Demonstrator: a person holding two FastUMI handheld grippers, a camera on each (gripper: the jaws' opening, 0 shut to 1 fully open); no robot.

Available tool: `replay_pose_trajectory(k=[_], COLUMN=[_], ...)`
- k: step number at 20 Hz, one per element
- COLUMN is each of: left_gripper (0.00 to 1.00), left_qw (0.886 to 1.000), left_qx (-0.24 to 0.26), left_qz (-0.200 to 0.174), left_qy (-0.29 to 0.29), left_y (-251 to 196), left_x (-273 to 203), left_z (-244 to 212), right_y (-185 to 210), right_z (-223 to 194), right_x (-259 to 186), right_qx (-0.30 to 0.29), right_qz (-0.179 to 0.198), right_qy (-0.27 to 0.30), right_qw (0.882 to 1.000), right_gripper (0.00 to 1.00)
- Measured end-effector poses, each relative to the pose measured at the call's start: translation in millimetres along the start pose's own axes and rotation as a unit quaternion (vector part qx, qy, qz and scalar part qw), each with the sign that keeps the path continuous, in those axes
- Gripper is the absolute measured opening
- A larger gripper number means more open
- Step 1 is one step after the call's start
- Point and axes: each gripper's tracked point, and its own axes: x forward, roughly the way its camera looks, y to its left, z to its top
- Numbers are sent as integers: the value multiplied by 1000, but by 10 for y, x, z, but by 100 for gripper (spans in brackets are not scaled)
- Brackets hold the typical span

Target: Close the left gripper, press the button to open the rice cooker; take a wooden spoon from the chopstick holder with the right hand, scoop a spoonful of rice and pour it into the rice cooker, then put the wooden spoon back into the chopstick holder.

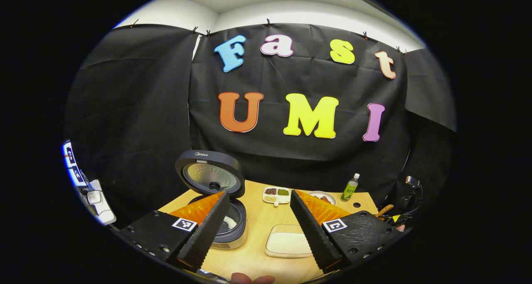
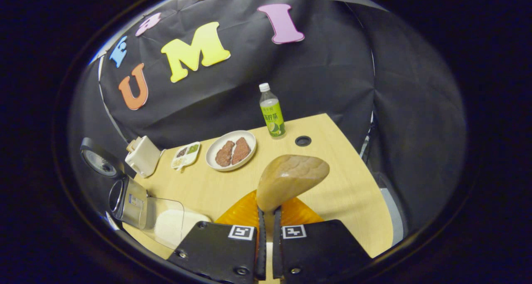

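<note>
1. A black cloth hangs behind a pale wooden bench (image 2: 332,180); on the bench stand a bottle (image 2: 272,111), a plate (image 2: 216,146) with two brown pieces, and a small divided dish (image 2: 185,155).
2. The rice cooker (image 1: 224,228) is at the left part of the bench, its lid (image 1: 210,178) up; something white lies in the pot.
3. The left gripper (image 1: 259,230) hangs above the bench with its jaws wide apart, holding nothing.
4. The right gripper (image 2: 268,234) has its jaws pressed on the handle of the wooden spoon (image 2: 291,178); the bowl of the spoon is lifted and looks empty.
5. The container of rice (image 1: 289,242) lies beside the cooker.
6. I judge the step is either scooping or returning the spoon; I cannot tell which.
7. If scooping: lower the spoon bowl-first into the rice, push shallow, then level it before lifting.
8. Carry it slowly over the pot, keeping the grip firm so the handle does not twist.
</note>
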Motion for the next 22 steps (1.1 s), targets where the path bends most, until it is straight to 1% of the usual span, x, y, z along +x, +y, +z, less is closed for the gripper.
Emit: replay_pose_trajectory(k=[3,4,5,8,10,12,14,18,22], left_gripper=[95,95,95,95,95,95,95,95,95], left_qw=[1000,1000,1000,1000,1000,1000,1000,1000,999], left_qx=[11,14,14,13,12,12,4,-6,-5], left_qz=[0,0,1,0,1,7,14,27,35], left_qy=[-9,-11,-12,-18,-21,-21,-19,-15,-9], left_y=[117,170,221,402,561,747,929,1229,1490], left_x=[-29,-48,-74,-140,-206,-267,-313,-359,-361], left_z=[8,13,19,23,30,38,48,34,-22], right_y=[317,471,685,1402,1738,2017,2174,2274,2256], right_z=[252,302,344,319,222,77,-143,-668,-1034], right_x=[-280,-358,-452,-630,-618,-569,-463,-137,142], right_qx=[-22,-31,-35,-39,-52,-65,-90,-146,-224], right_qz=[11,16,29,83,99,106,96,54,12], right_qy=[-28,-34,-39,-38,-32,-22,-8,38,65], right_qw=[999,999,998,995,993,992,991,987,972], right_gripper=[11,11,11,11,11,11,11,11,11])
